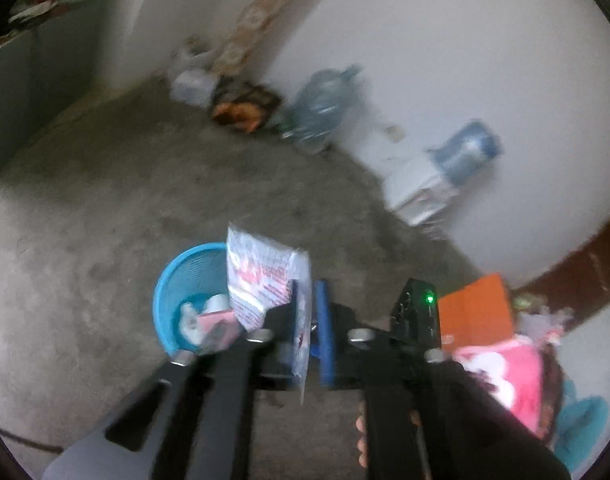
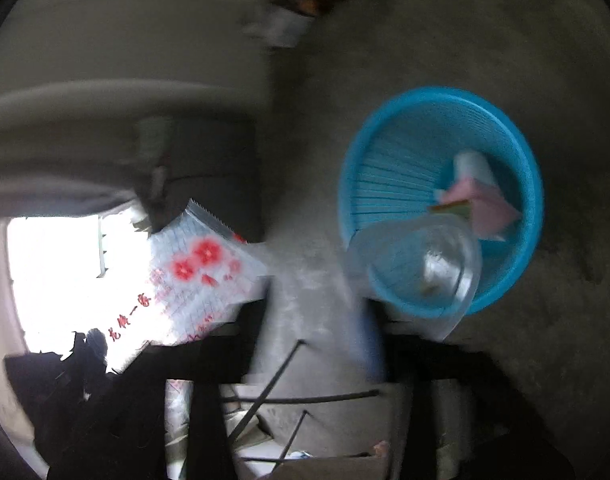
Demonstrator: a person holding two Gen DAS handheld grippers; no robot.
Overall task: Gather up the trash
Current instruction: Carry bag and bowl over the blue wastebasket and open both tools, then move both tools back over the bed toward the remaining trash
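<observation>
My left gripper (image 1: 305, 320) is shut on a white plastic wrapper with red print (image 1: 261, 276), held just right of and above a blue mesh basket (image 1: 185, 276) on the concrete floor. The basket holds pink paper (image 1: 219, 326) and a white scrap. In the right wrist view the same basket (image 2: 441, 152) lies ahead, with pink paper (image 2: 485, 208) inside. A clear plastic cup (image 2: 421, 272) sits at my right gripper (image 2: 393, 336), over the basket's near rim; the view is blurred. The printed wrapper (image 2: 201, 272) shows at the left.
Large water bottles (image 1: 325, 100) and bags (image 1: 241, 104) stand along the far wall. A white box (image 1: 421, 188) with a blue bottle (image 1: 465, 152) lies by the wall. An orange sheet (image 1: 477, 312) and pink cloth (image 1: 505, 376) are at the right.
</observation>
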